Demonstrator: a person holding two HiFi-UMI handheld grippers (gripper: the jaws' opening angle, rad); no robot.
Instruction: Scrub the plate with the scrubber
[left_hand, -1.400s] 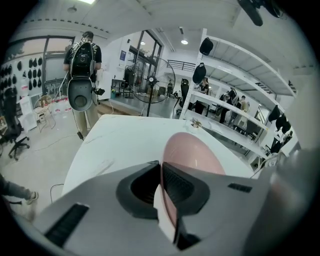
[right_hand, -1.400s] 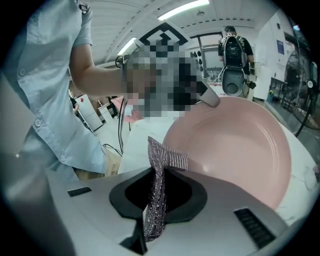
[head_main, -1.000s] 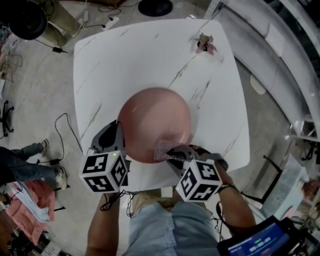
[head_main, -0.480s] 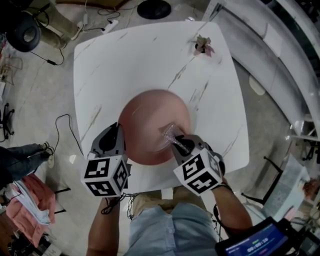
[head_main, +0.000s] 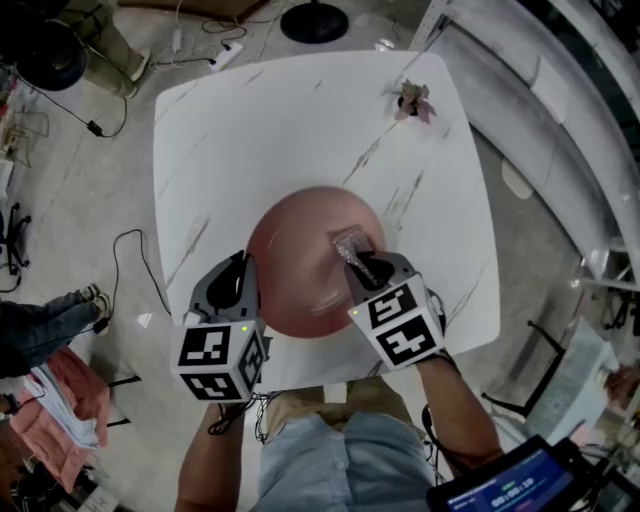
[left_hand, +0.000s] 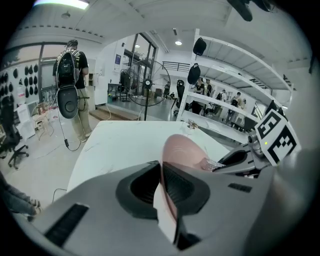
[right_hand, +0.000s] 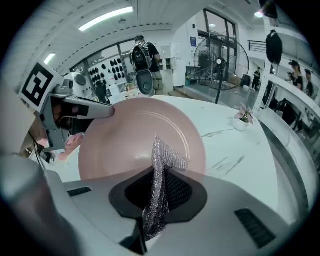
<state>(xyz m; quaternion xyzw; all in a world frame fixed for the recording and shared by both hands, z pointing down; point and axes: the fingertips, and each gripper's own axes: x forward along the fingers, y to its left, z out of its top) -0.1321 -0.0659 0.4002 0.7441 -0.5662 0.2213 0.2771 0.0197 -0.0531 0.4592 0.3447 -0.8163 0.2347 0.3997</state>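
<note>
- Head view: looks steeply down on a white table (head_main: 300, 120), veined like marble, square with rounded corners.
- Shows the pink plate (head_main: 300, 260), round, smooth and glossy, on the table's near half, close to the front edge.
- Places the left gripper (head_main: 246, 268) at the plate's left rim and the right gripper (head_main: 357, 264) over its right half, with the silvery scrubber (head_main: 350, 243) at the tips, against the plate's face.
- Alone takes in both marker cubes (head_main: 222, 358) at once, black squares on white, plus the whole table outline and a small pink flower (head_main: 412, 100) near the far right corner, well apart from the plate.
- Left gripper view: gives what the head view cannot, the grey ribbed pads pressed onto the plate's thin pale rim, seen edge-on.
- Catches the right gripper from the side, with a glint of scrubber against the pink surface.
- Adds the room beyond the table: a standing fan (left_hand: 147, 82) and a person (left_hand: 72, 85) with a backpack.
- Right gripper view: settles the other grip, dark cross-hatched pads pinching the scrubber, a crumpled, sparkling strip of metallic mesh, its upper end folded over toward the plate.
- Reveals the plate's form best: shallow, with a faint raised ring round a flat centre.
- Shows the left gripper's tip at the plate's left rim, and the flower standing in a small white pot.
</note>
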